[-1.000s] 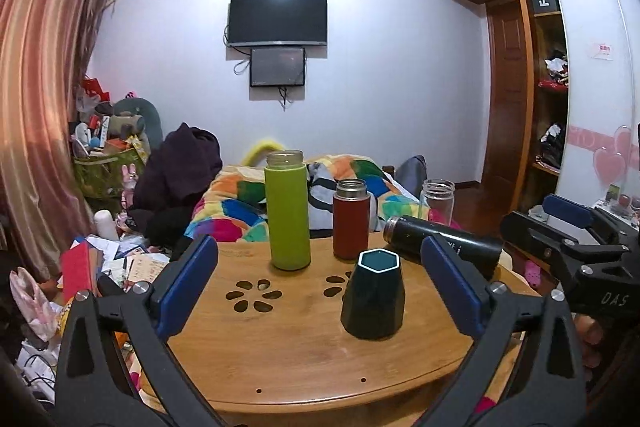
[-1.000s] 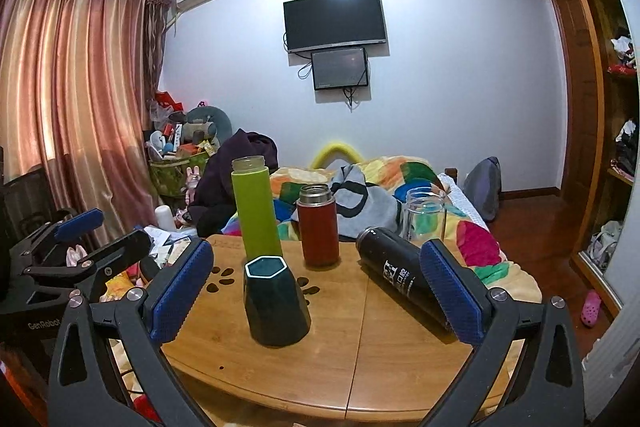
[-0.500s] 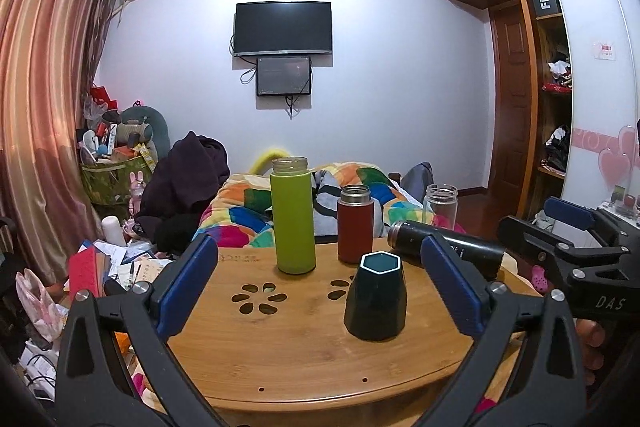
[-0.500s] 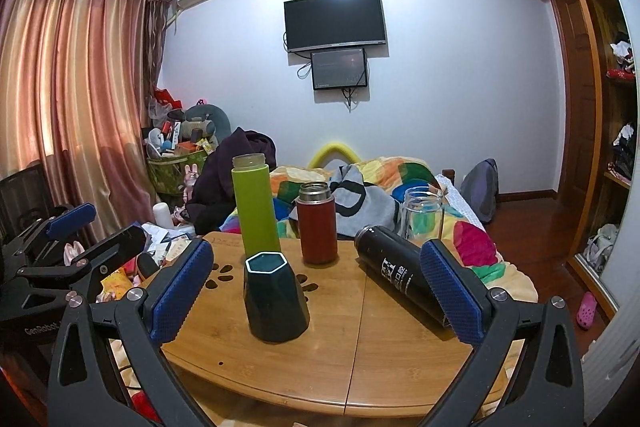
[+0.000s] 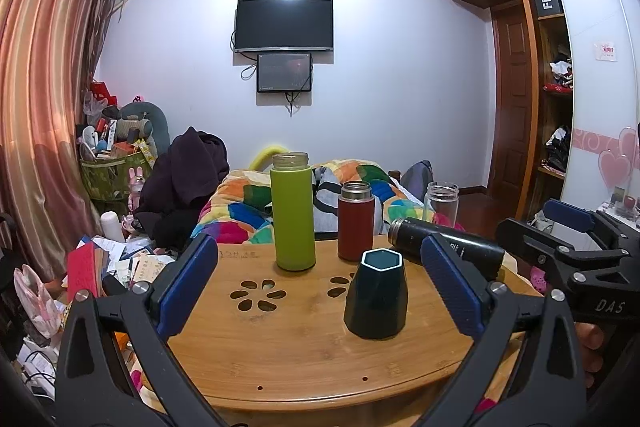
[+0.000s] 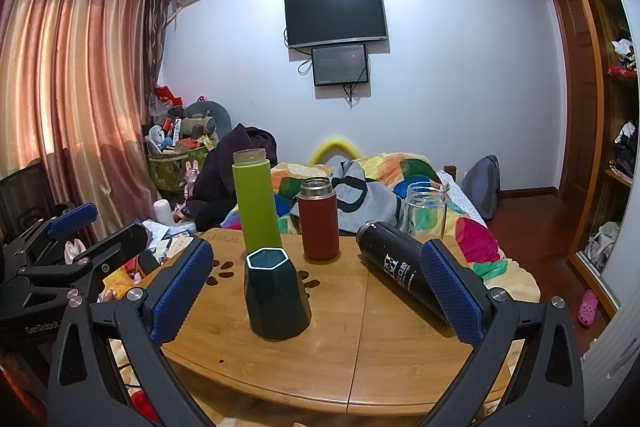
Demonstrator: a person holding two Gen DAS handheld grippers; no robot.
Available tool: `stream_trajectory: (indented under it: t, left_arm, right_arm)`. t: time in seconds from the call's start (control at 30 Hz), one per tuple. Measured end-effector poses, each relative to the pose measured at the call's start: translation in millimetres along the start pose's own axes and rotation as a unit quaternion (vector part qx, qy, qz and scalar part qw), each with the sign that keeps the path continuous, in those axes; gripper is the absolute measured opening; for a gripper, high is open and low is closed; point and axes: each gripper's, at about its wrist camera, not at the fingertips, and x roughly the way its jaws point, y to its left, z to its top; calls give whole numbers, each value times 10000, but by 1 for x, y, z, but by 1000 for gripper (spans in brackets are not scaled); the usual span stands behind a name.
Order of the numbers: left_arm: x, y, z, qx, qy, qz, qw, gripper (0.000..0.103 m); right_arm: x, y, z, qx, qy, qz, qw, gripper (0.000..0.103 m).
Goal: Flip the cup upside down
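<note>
My left gripper (image 5: 320,283): jaws spread wide, holding nothing, short of the wooden table (image 5: 304,351).
My right gripper (image 6: 316,283): likewise wide open, empty.
Dark green faceted cup (image 5: 376,293): upright, mouth up, standing alone on the table; nearest item to both my grippers, touching neither.
Black bottle (image 6: 396,267): lying on its side, right of the cup.
Red flask (image 5: 355,223): upright, just behind the cup.
Green bottle (image 5: 292,213): upright, behind and left of the cup.
Clear glass jar (image 6: 426,211): behind and right of the cup, at the table's far edge.
</note>
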Motion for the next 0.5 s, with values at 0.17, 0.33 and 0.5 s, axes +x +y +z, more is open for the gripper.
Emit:
stream_trajectory:
  t: [0.17, 0.33, 0.5]
  left_arm:
    - [0, 0, 0, 1, -4, -1, 10000, 103]
    - [0, 0, 0, 5, -6, 2, 10000, 103]
    - [1, 0, 0, -3, -6, -8, 10000, 103]
  right_arm:
    - [0, 1, -2, -23, 5, 17, 10000, 103]
    - [-1, 1, -2, -26, 4, 25, 10000, 103]
    - [-1, 1, -2, -24, 0, 27, 10000, 103]
